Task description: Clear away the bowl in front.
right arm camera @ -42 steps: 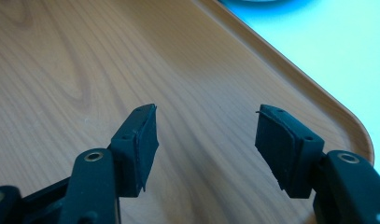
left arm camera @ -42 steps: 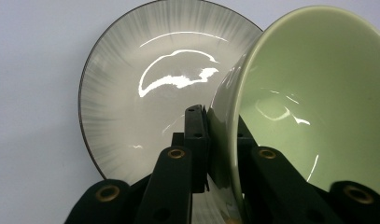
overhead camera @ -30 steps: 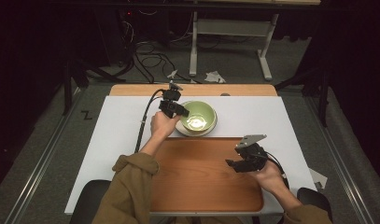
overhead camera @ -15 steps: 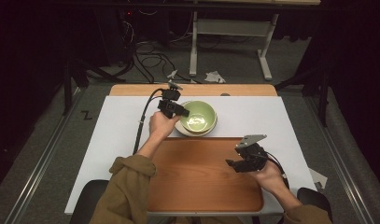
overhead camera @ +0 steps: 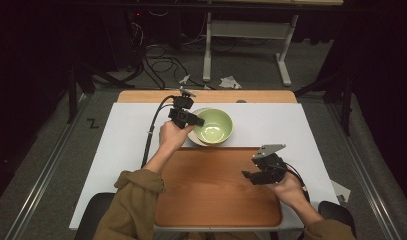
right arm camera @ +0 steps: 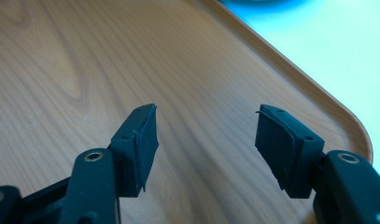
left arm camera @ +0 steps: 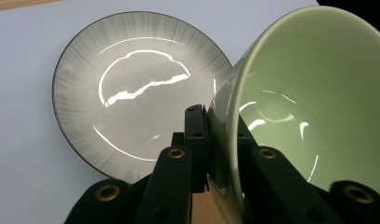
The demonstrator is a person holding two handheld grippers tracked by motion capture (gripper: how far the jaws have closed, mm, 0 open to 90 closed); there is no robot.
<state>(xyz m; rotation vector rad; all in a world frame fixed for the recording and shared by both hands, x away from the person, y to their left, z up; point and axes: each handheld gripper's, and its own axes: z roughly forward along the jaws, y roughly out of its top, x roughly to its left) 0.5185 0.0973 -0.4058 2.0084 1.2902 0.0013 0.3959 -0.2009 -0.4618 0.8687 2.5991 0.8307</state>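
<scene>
The green bowl is glossy pale green, empty and tilted, its rim wall pinched between the left gripper's two jaws, one inside and one outside. Beyond the jaws the grey plate with a dark rim lies flat on the white table.

open bare wood on the brown wooden tray; beyond its far rim, blocked by the tilted pale green ceramic bowl over the grey streaked plate.
</scene>
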